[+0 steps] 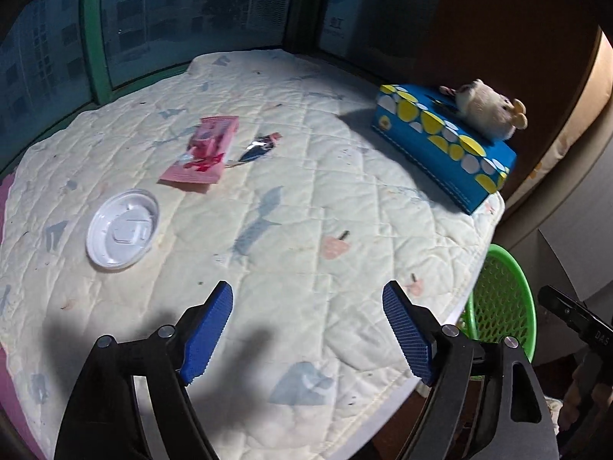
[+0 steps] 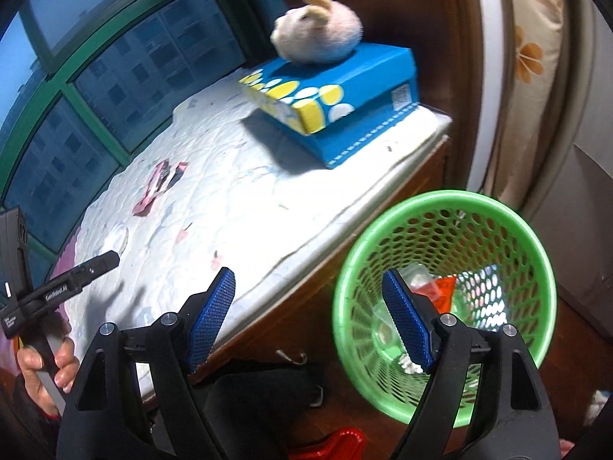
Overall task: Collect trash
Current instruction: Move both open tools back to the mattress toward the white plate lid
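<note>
**Kid:** Blue fingers (image 1: 214, 329) came first, right up close. Whose were they?

**Helper:** They belonged to the left gripper (image 1: 308, 331). It was spread wide and held nothing. The right gripper (image 2: 308, 316) was wide and empty too, with its fingers over the edge of the green basket (image 2: 345, 306).

**Kid:** Where was the trash?

**Helper:** Some already lay in the basket. The rest lay on the quilted pad (image 1: 306, 191). The white lid (image 1: 122, 229) was ahead and to the left of the left gripper, so that hand looked nearer. Past it lay the pink wrapper (image 1: 203, 153), its long side pointing away, and just beside that the dark wrapper (image 1: 260, 147).

**Kid:** Any words?

**Helper:** The wrappers were too small to read. Farthest off, a fluffy toy (image 1: 490, 109) sat on the blue tissue box (image 1: 440, 149).
</note>
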Demonstrator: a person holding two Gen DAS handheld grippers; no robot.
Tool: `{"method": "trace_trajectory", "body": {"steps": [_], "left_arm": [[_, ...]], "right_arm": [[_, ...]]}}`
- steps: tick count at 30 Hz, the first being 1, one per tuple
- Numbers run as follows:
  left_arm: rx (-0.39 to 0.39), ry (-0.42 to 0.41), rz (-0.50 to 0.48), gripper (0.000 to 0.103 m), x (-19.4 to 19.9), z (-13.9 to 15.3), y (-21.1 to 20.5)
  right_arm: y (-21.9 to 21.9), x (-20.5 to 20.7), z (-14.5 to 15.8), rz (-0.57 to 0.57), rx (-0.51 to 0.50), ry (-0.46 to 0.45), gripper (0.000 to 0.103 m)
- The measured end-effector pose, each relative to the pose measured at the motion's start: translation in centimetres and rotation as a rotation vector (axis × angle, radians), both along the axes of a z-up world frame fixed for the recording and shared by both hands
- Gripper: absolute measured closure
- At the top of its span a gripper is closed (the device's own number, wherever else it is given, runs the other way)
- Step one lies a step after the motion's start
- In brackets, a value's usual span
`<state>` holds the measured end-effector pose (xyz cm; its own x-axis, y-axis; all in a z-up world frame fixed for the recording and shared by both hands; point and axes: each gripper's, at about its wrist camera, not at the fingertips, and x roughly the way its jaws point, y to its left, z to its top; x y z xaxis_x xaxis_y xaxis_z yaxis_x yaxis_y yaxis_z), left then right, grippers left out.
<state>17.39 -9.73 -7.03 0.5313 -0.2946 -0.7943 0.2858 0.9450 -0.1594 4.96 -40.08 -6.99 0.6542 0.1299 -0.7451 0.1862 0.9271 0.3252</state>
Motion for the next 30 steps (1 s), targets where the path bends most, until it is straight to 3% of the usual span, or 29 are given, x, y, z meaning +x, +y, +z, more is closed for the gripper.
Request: {"method": "trace_trajectory", "body": {"steps": [5, 14, 30], "left_arm": [[0.051, -0.020, 0.091, 0.012, 1.7, -0.4, 4.7], [0.132, -0.011, 0.175, 0.009, 5.5, -2.2, 11.7], [0.174, 0.031, 0.041, 0.009, 9.6, -5.6, 12.7]], "right_arm": [[2.4, 1.6, 0.2, 0.053, -0.010, 0.004, 0.024], [6.6, 4.2, 0.1, 0.128, -0.020, 0.022, 0.023], [13.1, 8.6, 0.0, 0.236, -0.044, 0.049, 0.023]]}}
